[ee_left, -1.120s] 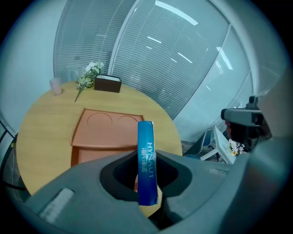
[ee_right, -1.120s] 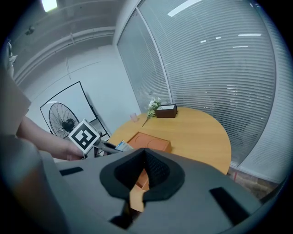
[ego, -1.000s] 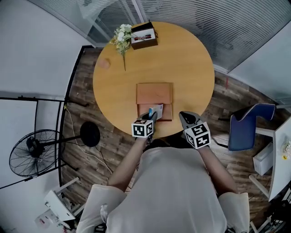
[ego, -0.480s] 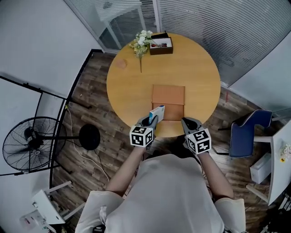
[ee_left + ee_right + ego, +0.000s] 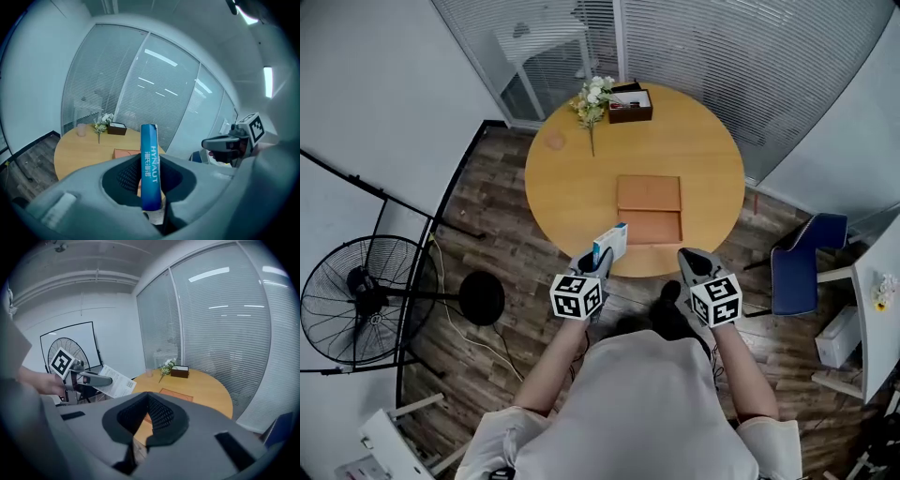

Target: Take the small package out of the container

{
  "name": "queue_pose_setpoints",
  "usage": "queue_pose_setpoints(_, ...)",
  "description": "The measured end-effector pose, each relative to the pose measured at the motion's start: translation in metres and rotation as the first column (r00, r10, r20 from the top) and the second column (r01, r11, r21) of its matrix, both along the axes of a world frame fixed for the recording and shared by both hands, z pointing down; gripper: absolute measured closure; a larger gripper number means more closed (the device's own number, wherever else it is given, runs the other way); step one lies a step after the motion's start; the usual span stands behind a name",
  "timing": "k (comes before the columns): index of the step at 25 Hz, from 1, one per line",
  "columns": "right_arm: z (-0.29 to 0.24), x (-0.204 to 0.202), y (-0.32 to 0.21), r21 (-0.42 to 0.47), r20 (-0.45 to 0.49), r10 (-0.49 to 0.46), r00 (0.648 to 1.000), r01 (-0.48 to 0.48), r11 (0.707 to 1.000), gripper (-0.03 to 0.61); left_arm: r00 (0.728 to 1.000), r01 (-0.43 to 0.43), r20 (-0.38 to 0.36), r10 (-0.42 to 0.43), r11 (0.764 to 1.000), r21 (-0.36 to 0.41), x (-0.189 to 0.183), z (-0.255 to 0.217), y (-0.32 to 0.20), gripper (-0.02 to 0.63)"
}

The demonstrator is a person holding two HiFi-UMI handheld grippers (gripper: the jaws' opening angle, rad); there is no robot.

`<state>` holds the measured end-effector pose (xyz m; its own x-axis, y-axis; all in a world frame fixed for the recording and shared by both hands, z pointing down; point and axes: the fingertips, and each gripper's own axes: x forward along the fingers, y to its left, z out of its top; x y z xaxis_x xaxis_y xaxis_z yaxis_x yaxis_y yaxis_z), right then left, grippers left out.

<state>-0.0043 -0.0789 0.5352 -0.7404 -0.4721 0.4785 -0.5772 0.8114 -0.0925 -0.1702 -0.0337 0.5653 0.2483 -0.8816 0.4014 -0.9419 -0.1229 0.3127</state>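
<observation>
A small blue and white package [image 5: 610, 244] stands upright in my left gripper [image 5: 602, 258], which is shut on it just over the near edge of the round wooden table [image 5: 572, 183]. In the left gripper view the package's blue spine [image 5: 149, 164] rises between the jaws. The container, a flat brown box [image 5: 649, 208], lies on the table beyond, apart from the package. My right gripper [image 5: 692, 259] hovers at the near table edge to the right, shut and empty; its jaws meet in the right gripper view [image 5: 148, 404]. That view shows the left gripper [image 5: 96, 379] with the package's printed face [image 5: 116, 383].
At the table's far side lie a flower sprig [image 5: 592, 96], a dark brown tray [image 5: 630, 101] and a pale cup [image 5: 555, 141]. A standing fan [image 5: 356, 302] is on the floor at left, a blue chair [image 5: 797, 272] at right.
My left gripper has drawn the package back and to the left, off the brown box to the table's near edge. The right gripper stays where it was.
</observation>
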Motion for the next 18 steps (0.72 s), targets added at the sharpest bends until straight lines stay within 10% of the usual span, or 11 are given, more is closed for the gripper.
queue_pose_setpoints(18,-0.076,0.058,0.003,0.125,0.046,-0.091,0.995,0.084,0.989,0.575,0.993,0.073,0.075,-0.089,0.978,0.197,0.035,-0.106,0.034,0.543)
